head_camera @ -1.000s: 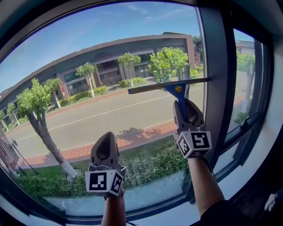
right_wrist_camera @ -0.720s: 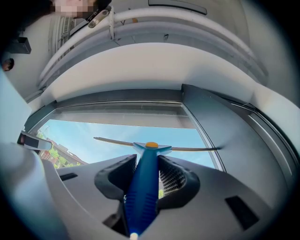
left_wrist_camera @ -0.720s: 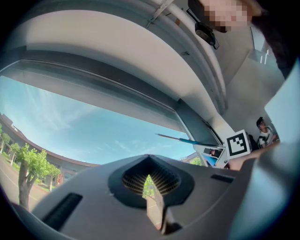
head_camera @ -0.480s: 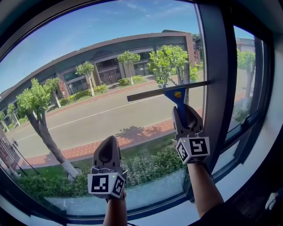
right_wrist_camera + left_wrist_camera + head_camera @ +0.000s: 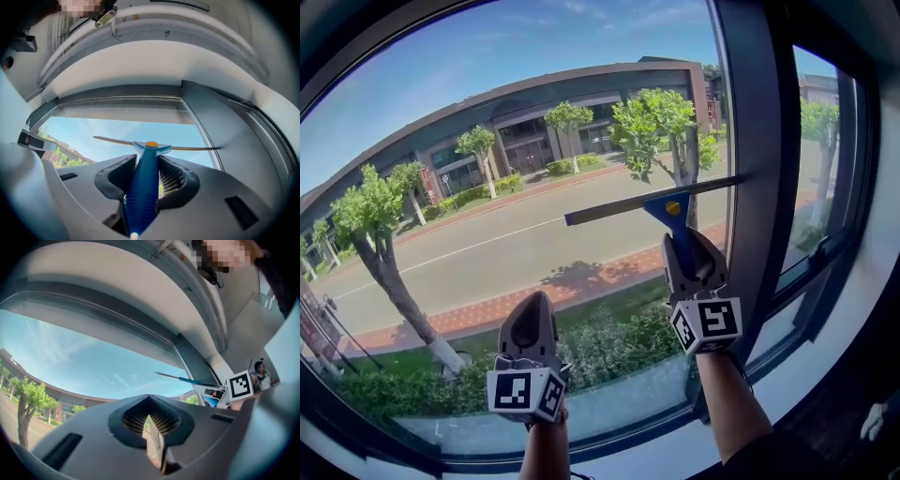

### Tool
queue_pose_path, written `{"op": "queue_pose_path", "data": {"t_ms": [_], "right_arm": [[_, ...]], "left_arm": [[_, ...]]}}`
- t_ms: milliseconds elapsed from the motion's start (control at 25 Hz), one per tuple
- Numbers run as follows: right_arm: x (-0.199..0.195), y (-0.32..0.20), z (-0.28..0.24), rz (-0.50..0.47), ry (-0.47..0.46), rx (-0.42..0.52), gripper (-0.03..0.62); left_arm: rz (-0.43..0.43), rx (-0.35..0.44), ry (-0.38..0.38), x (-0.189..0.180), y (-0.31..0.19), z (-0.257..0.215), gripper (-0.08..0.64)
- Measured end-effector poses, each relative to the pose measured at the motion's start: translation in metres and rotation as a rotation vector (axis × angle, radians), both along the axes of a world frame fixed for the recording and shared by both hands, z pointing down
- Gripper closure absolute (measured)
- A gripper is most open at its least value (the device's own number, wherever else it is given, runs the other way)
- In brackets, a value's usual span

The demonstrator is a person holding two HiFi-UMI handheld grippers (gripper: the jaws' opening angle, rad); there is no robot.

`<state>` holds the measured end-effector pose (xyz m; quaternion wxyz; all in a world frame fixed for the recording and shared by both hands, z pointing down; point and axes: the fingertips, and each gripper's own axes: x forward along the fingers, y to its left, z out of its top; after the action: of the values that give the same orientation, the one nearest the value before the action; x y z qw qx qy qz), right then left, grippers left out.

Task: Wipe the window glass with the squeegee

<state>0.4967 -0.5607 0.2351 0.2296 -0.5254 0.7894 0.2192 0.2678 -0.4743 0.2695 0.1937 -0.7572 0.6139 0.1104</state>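
Observation:
A squeegee with a blue handle (image 5: 680,232) and a long dark blade (image 5: 628,203) lies against the window glass (image 5: 516,187), its right end at the dark frame post. My right gripper (image 5: 694,261) is shut on the squeegee handle (image 5: 145,183), and its blade (image 5: 112,140) stretches across the pane above the jaws. My left gripper (image 5: 531,323) hangs lower and to the left, shut with nothing in it; in its own view (image 5: 151,427) the pads meet. The squeegee blade (image 5: 176,377) shows far to its right.
A dark vertical frame post (image 5: 759,169) stands right of the pane, with a second narrower pane (image 5: 816,141) beyond it. The white sill (image 5: 675,450) runs below. Outside are a road, trees and a long building.
The right gripper has drawn the squeegee down the glass by a short way. The left gripper has stayed almost in place.

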Motion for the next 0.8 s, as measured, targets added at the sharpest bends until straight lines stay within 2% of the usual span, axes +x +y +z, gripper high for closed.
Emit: {"op": "queue_pose_path", "data": {"t_ms": [800], "right_arm": [[-0.001, 0.007, 0.049, 0.013, 0.025, -0.081, 0.451]], "left_arm": [[0.002, -0.067, 0.029, -0.002, 0.007, 0.033, 0.558]]}}
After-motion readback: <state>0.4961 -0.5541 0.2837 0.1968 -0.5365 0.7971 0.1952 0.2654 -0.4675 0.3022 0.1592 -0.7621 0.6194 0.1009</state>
